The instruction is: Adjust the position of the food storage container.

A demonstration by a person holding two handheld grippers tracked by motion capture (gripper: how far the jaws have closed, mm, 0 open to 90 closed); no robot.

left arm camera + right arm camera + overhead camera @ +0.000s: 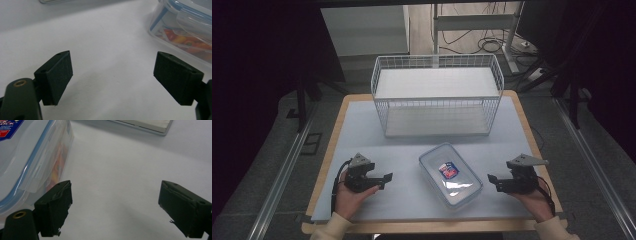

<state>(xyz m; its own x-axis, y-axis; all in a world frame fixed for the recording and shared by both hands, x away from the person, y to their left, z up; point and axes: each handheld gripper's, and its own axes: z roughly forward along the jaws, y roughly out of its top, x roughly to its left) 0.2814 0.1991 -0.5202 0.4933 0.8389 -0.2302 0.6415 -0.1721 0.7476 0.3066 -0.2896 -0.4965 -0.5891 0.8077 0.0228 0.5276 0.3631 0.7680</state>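
Clear lidded container (pixel 450 174) lies flat on the pale mat (pixel 362 135), near the front centre, betw. the two grippers and in front of the wire basket (pixel 437 95). Lid is on; blue seal line and side latch flaps show in both gripper views (pixel 185 27) (pixel 30 162). A printed label sits on the lid.

Risks, judged from this layout:
- Smooth plastic walls plus a one-sided push: container likely slides or spins on the mat instead of being gripped.
- Jaws closing on a latch flap rather than the body: flap may pop, lid loosens.
- Uneven two-gripper lift: container tilts, may slip out.
- Basket rim is high: a low carry could hit the wire.

Orientation: long axis runs diagonally in the high view, from upper left to lower right. Far short end points toward the basket, near short end toward the right gripper side.

Left gripper (pixel 384 181): released, jaws wide apart, nothing betw. them, well clear of the container (pixel 112 72). Right gripper (pixel 493 181): also released, jaws wide, empty; its one jaw is just beside the container wall (pixel 115 202), contact cannot be told.
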